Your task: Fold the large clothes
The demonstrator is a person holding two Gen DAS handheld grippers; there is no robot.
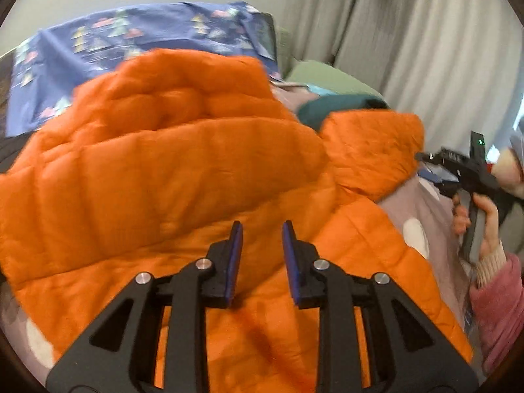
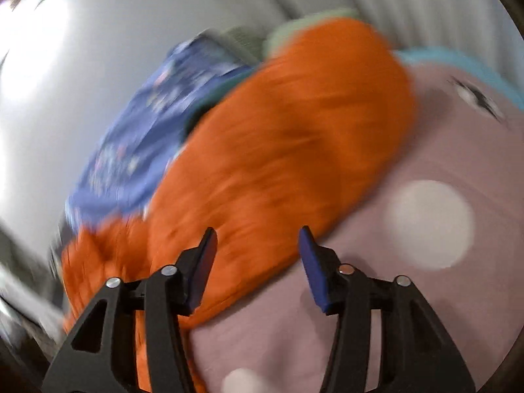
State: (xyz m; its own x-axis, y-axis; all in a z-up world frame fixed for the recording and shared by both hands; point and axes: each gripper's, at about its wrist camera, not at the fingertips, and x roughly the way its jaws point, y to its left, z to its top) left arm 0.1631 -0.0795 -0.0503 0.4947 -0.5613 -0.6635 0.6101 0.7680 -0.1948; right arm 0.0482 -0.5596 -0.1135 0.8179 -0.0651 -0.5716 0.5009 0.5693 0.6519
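A large orange quilted puffer jacket (image 1: 170, 170) lies bunched on a bed with a mauve sheet (image 1: 422, 209). One sleeve or flap (image 1: 373, 150) sticks out to the right. My left gripper (image 1: 262, 226) is open and empty, just above the jacket's near part. My right gripper (image 2: 257, 232) is open and empty over the jacket's (image 2: 278, 150) edge where it meets the sheet (image 2: 409, 294); this view is blurred. The right gripper also shows in the left wrist view (image 1: 458, 167), held by a hand in a pink sleeve, beside the orange flap.
A blue patterned cloth (image 1: 131, 42) lies behind the jacket, also in the right wrist view (image 2: 147, 124). A green pillow (image 1: 327, 75) and a dark teal garment (image 1: 327, 108) sit at the back right. Grey curtains (image 1: 425, 49) hang behind. The sheet has white dots (image 2: 429, 222).
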